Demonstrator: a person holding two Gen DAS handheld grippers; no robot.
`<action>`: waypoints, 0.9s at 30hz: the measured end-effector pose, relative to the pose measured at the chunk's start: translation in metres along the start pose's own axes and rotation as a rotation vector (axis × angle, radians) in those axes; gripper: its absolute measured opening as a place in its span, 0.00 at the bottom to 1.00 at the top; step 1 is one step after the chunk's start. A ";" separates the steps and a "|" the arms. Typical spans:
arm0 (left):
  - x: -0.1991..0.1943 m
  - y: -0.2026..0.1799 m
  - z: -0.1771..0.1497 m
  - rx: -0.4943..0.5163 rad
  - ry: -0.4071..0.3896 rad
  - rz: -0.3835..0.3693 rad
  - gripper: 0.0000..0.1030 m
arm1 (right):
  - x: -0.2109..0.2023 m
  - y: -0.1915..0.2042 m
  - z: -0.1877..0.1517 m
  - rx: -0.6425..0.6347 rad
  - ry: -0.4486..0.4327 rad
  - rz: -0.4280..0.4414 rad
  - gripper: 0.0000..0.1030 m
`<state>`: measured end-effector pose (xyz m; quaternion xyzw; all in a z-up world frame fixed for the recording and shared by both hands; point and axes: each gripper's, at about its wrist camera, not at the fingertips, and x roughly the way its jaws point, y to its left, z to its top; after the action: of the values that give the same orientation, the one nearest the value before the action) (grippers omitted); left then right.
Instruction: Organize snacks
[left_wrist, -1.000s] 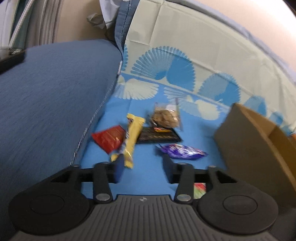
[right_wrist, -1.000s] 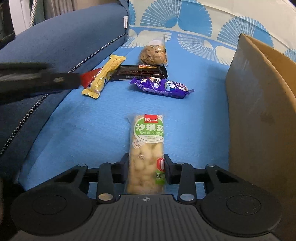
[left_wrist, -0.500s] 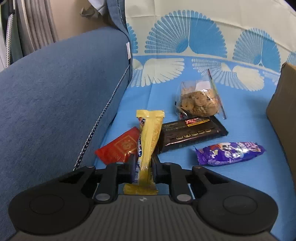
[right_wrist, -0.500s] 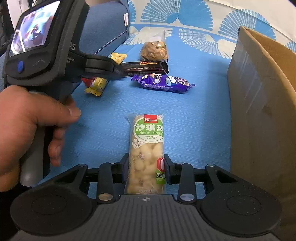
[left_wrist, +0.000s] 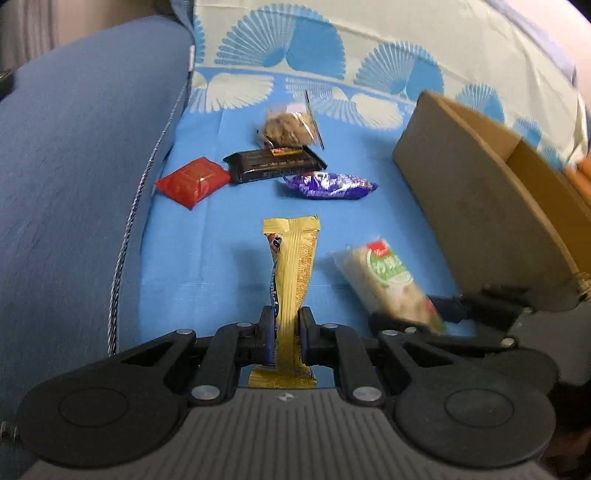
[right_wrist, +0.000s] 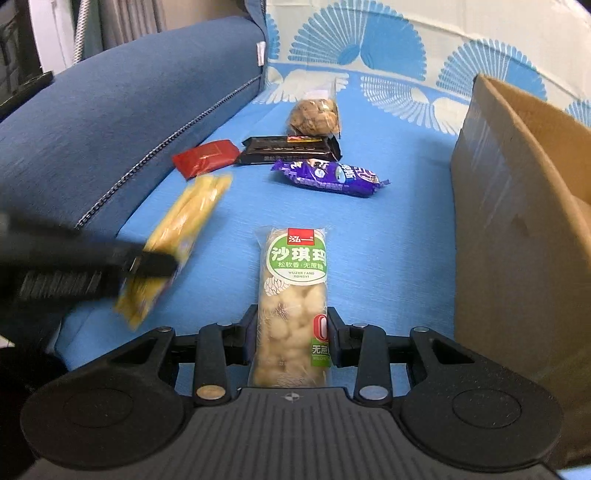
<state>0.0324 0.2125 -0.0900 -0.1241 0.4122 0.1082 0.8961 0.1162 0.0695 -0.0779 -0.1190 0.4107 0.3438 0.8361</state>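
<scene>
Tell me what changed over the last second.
The left gripper closed its jaws on the yellow bar and lifted it away from the red packet. The right gripper kept its hold on the green-label snack. The black bar, purple packet, cookie bag and cardboard box stayed put.

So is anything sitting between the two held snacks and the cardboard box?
Nothing visible. The yellow snack bar in the left tongs and the green-label sachima pack in the right tongs face only bare blue cloth before the cardboard box; the other snacks lie farther back.
</scene>
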 end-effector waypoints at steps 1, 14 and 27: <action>-0.004 0.002 -0.002 -0.019 -0.007 -0.013 0.14 | -0.003 0.002 -0.003 -0.007 -0.002 -0.002 0.37; -0.005 0.017 -0.002 -0.090 0.040 -0.151 0.14 | -0.054 0.014 -0.020 -0.059 -0.027 0.017 0.37; 0.013 0.013 -0.002 -0.090 0.134 -0.182 0.14 | -0.055 0.005 -0.044 0.009 -0.032 -0.025 0.37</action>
<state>0.0349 0.2255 -0.1030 -0.2079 0.4532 0.0360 0.8661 0.0630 0.0258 -0.0627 -0.1147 0.3975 0.3333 0.8472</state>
